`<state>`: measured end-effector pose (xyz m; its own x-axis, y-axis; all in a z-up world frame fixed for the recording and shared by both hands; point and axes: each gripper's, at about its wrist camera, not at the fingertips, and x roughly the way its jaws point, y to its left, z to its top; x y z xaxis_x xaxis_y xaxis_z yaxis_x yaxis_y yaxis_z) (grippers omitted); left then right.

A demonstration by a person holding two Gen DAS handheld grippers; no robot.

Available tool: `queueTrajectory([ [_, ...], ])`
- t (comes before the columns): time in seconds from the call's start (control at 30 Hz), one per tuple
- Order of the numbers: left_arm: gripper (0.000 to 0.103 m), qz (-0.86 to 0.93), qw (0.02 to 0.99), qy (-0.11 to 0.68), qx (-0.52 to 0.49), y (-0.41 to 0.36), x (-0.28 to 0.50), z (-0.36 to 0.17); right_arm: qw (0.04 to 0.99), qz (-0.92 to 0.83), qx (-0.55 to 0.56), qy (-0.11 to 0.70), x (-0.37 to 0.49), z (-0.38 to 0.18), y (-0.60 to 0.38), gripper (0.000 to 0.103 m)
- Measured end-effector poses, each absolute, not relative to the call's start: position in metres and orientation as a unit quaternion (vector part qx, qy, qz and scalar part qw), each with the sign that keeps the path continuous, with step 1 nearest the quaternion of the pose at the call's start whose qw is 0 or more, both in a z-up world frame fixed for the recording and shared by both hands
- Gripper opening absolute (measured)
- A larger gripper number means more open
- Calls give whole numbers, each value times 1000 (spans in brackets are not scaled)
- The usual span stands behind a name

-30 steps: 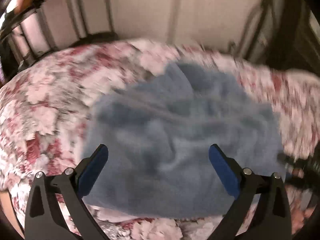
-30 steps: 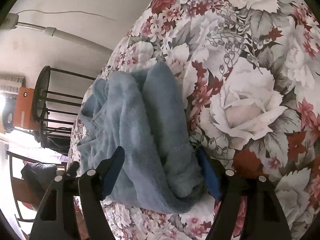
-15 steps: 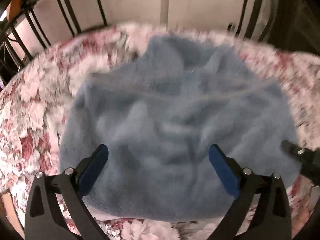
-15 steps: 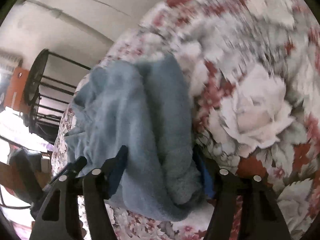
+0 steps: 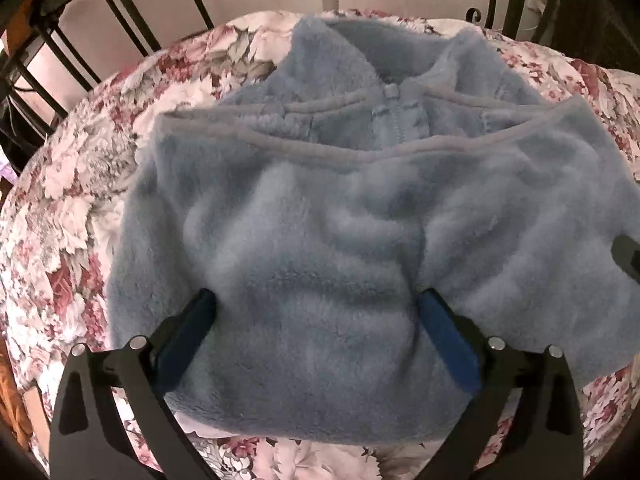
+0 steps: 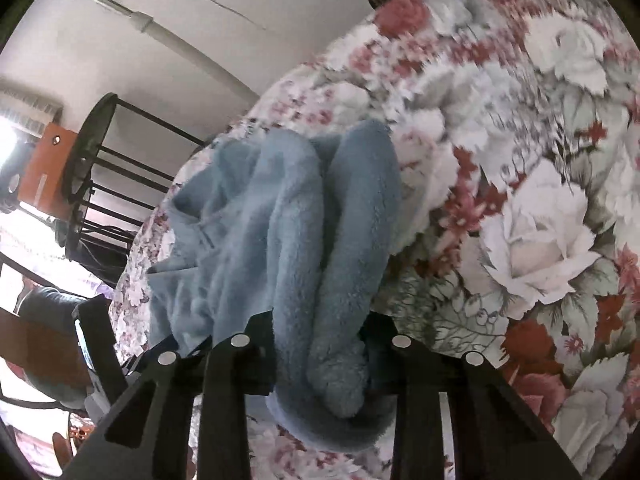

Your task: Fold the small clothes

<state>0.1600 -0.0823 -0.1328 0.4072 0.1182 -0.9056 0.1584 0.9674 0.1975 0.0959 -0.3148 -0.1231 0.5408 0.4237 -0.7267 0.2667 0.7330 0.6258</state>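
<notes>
A small blue fleece jacket (image 5: pixel 332 248) lies crumpled on a floral bedspread (image 5: pixel 68 200), its zipper and collar toward the far side. My left gripper (image 5: pixel 316 320) is open, its blue pads (image 5: pixel 184 340) spread wide and pressed into the near part of the fleece. My right gripper (image 6: pixel 320 340) is shut on a thick fold of the jacket (image 6: pixel 304 240); the fleece bunches between its jaws and hides the pads. The right gripper's tip shows at the right edge of the left wrist view (image 5: pixel 628 252).
A black metal bed frame (image 5: pixel 120 4) and a pale wall stand behind the bed. In the right wrist view a black wire rack (image 6: pixel 92 168) and an orange box (image 6: pixel 44 168) stand beyond the bed's edge at left. The floral cover (image 6: pixel 540 220) stretches to the right.
My right gripper has closed on the jacket's fold. My left gripper has moved forward and down onto the fleece, still open. The jacket has spread out flatter.
</notes>
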Motion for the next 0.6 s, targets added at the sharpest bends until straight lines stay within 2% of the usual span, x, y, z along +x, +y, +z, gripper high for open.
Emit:
queueTrajectory([
  [0.33, 98, -29, 846, 525, 88, -92, 155, -105, 829, 51, 298, 470, 95, -85, -286, 31],
  [0.6, 98, -14, 832, 550, 71, -76, 166, -112, 842, 60, 267, 466, 93, -58, -262, 30],
])
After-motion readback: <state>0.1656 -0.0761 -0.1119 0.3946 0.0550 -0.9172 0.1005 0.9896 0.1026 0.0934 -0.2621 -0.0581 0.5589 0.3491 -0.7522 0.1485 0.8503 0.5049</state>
